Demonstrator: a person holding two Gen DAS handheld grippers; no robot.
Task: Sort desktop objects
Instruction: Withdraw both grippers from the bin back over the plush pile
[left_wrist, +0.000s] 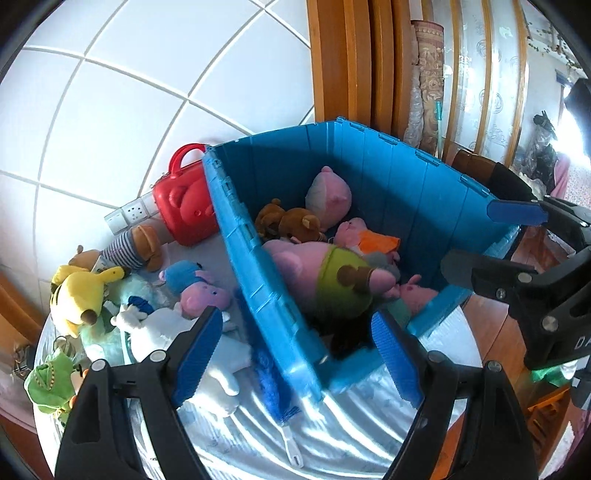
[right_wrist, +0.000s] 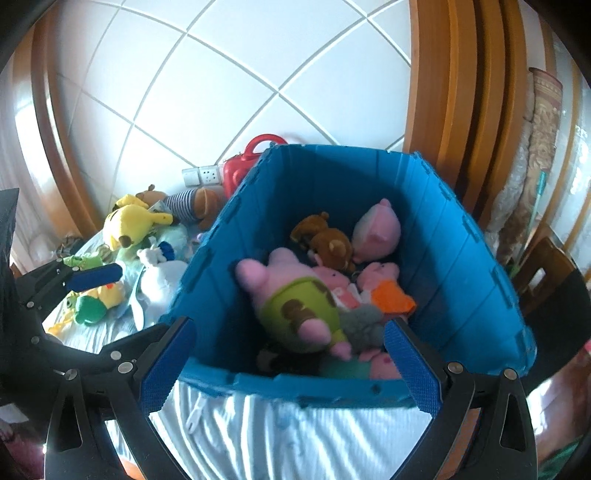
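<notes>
1. Plush toys (left_wrist: 207, 291) lay heaped on the table left of the blue bin (left_wrist: 399, 177); others, including a pink pig in green (right_wrist: 295, 302), already filled it.
2. Judged soft, light and compressible; a pinch across body or limb should hold.
3. Left gripper (left_wrist: 299, 343) and right gripper (right_wrist: 291, 365) were both spread wide, holding nothing.
4. A red case (left_wrist: 184, 206) stood behind the bin.

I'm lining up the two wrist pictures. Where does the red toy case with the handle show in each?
Left wrist: red toy case sits left of centre, against the bin's left wall.
Right wrist: it peeks out at upper centre, mostly hidden behind the bin's far-left corner.
Shared landmark: the blue bin holding plush toys.
</notes>
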